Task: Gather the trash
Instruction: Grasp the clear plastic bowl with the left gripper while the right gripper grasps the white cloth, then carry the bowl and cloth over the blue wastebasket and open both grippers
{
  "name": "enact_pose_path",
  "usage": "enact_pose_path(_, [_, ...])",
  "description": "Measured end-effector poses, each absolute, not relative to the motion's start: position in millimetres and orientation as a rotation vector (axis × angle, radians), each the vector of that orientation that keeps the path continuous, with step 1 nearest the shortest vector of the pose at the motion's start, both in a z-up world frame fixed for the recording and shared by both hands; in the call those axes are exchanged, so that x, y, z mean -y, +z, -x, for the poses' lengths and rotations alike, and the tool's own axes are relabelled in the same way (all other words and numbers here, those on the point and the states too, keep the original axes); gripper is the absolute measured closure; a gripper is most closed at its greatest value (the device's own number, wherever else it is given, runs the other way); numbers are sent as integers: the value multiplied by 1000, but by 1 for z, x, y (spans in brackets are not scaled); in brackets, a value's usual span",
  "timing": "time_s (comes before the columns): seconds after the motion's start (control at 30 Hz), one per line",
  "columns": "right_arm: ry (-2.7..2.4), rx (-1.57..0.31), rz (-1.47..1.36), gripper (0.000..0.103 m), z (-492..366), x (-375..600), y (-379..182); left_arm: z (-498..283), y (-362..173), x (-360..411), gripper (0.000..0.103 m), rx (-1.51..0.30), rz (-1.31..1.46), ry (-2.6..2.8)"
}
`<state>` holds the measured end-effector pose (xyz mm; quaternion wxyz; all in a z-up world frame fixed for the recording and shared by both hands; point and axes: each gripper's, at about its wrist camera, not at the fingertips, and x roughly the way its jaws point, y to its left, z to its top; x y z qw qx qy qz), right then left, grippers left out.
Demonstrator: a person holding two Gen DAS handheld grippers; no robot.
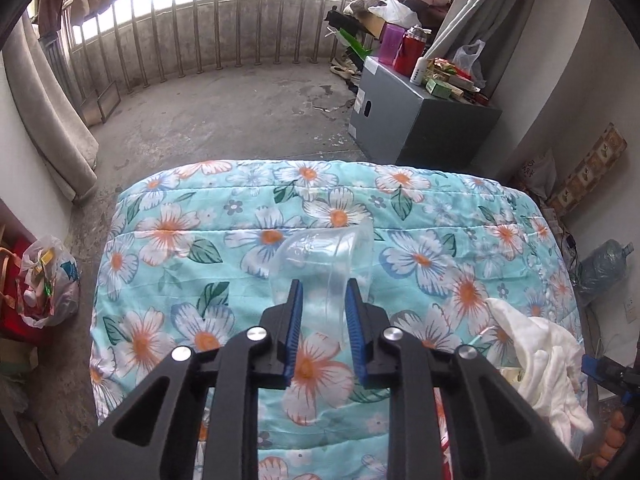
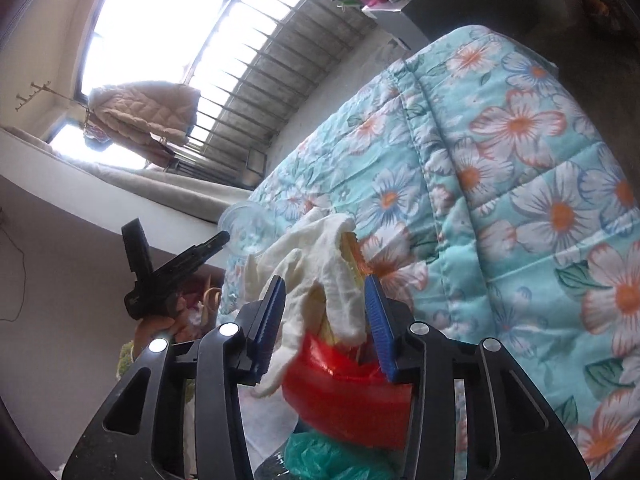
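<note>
Over the flowered quilt (image 1: pixel 168 240) on the bed, the left gripper (image 1: pixel 322 292) had its blue fingers (image 1: pixel 295 320) pinching a clear plastic cup (image 1: pixel 320 252) lifted off the quilt, while the right gripper (image 2: pixel 326 292) had its fingers (image 2: pixel 378 320) around crumpled white tissue (image 2: pixel 320 256) and red plastic (image 2: pixel 344 376), contact unclear.

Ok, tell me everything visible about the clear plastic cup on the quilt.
The clear plastic cup is thin, see-through and looks crumpled, lying tipped on its side on the floral quilt. The left claw has its blue pads on either side of the cup's wall, seemingly pinching it. In the right wrist view its round rim shows beside the white crumpled cloth. It looks empty.
</note>
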<state>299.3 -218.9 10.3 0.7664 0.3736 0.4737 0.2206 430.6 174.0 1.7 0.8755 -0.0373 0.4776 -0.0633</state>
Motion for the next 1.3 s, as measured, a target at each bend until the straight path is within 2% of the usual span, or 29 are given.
enact_pose_path(0.07, [475, -1054, -773, 72, -306, 212, 8, -430, 1, -176, 87, -994, 75, -127])
enact_pose_path(0.23, [470, -1091, -728, 98, -310, 203, 3, -429, 3, -184, 94, -986, 71, -101])
enact_pose_path(0.3, [477, -1077, -714, 100, -308, 202, 7, -429, 3, -188, 98, -986, 79, -94])
enact_pose_path(0.6, [575, -968, -707, 102, -307, 196, 40, -420, 17, -199, 98, -946, 105, -82])
enact_pose_path(1.3, [732, -651, -764, 102, -293, 214, 132, -369, 111, -217, 98, -746, 175, -139])
